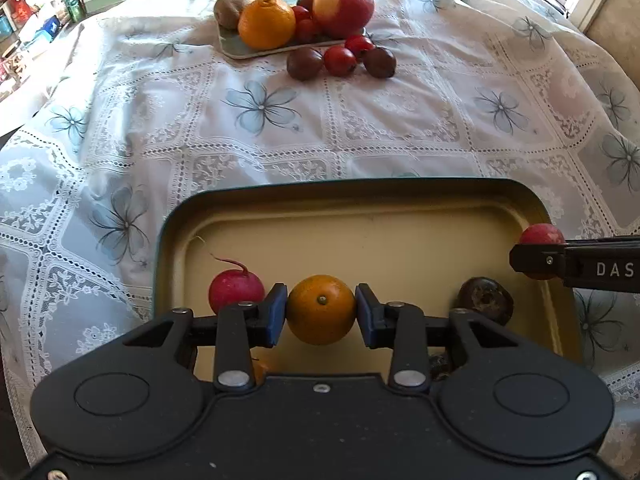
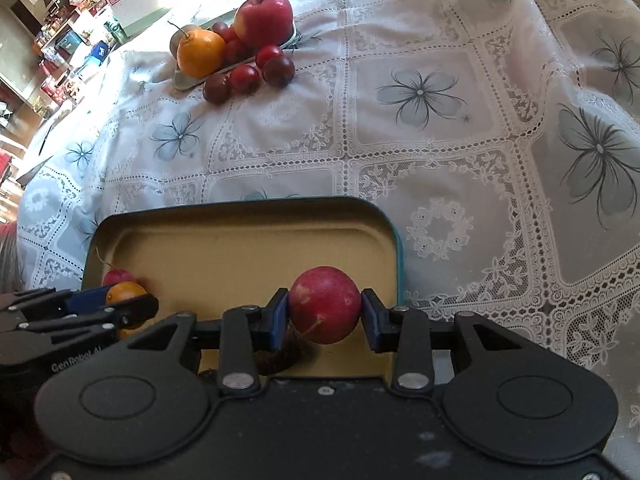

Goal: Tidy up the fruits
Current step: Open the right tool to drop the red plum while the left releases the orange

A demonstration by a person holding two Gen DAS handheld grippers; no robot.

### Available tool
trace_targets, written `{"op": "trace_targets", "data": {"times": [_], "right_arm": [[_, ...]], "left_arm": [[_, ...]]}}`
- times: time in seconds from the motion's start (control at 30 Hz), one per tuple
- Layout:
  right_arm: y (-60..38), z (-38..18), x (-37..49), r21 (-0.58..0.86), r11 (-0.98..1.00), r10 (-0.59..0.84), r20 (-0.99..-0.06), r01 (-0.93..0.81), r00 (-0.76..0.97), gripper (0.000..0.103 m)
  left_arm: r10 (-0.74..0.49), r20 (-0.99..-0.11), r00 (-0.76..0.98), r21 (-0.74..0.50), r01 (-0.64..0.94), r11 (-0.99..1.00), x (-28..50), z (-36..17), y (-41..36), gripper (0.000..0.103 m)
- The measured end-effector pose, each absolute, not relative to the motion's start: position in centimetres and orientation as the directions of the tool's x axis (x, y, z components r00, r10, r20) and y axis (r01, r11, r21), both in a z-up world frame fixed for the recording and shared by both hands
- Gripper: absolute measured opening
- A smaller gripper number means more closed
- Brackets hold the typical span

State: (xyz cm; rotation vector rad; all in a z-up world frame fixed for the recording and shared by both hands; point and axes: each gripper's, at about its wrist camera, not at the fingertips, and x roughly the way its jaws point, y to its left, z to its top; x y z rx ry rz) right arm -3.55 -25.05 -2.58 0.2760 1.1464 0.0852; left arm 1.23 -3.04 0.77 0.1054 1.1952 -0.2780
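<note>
Clamped between the blue pads of the left claw (image 1: 321, 310) is a small orange (image 1: 321, 309), held over the near tray (image 1: 360, 216). A red plum (image 2: 325, 305) is gripped by the right claw (image 2: 325, 312) at the tray's right end. A radish (image 1: 236, 290) and a dark fruit (image 1: 485, 301) are seen inside. Far across the lace-covered bench (image 1: 360, 128), a plate (image 1: 236, 49) is piled with an apple (image 1: 344, 9) and more.
</note>
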Motion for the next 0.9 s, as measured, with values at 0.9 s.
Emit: {"op": "trace_targets", "data": {"times": [0.9], "right_arm": [[-24.68,-2.59,-3.53,0.28,0.958,0.233,-0.881,0.057,0.411,0.044]], "left_arm": [[-0.152,-0.938,0.311,-0.061,0.284,0.957,1.12,0.61,-3.01,0.048]]}}
